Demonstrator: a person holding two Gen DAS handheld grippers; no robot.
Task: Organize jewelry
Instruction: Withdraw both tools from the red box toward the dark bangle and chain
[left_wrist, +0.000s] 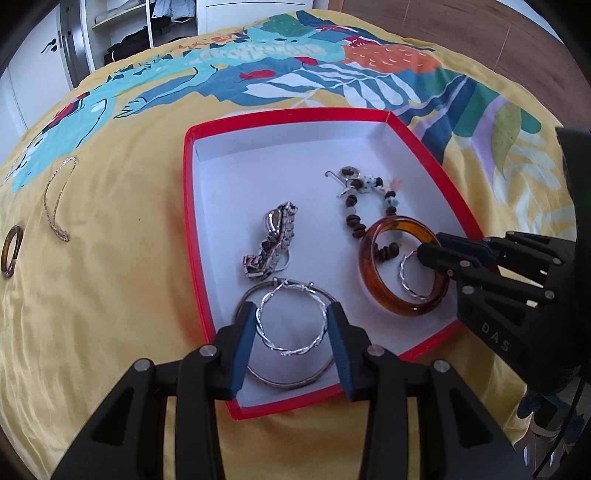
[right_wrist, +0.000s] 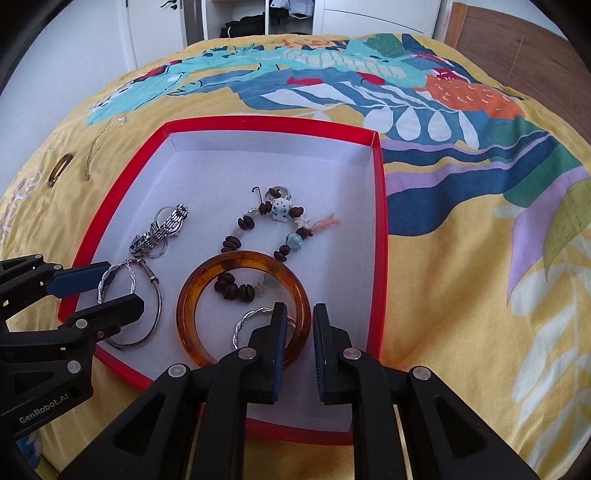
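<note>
Spread over the bedcover (left_wrist: 110, 295), red box (left_wrist: 192, 221) gathers jewelry — my left gripper (left_wrist: 291, 317) gapes around the twisted hoop (left_wrist: 293, 321), my right gripper (right_wrist: 300, 325) barely parted, empty, above the amber bangle (right_wrist: 192, 295).

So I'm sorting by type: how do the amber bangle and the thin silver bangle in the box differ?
The amber bangle is thick, translucent brown; the thin silver bangle is slim metal wire. The amber bangle overlaps the beaded bracelet; the silver one doesn't. Each rings a twisted silver hoop.
</note>
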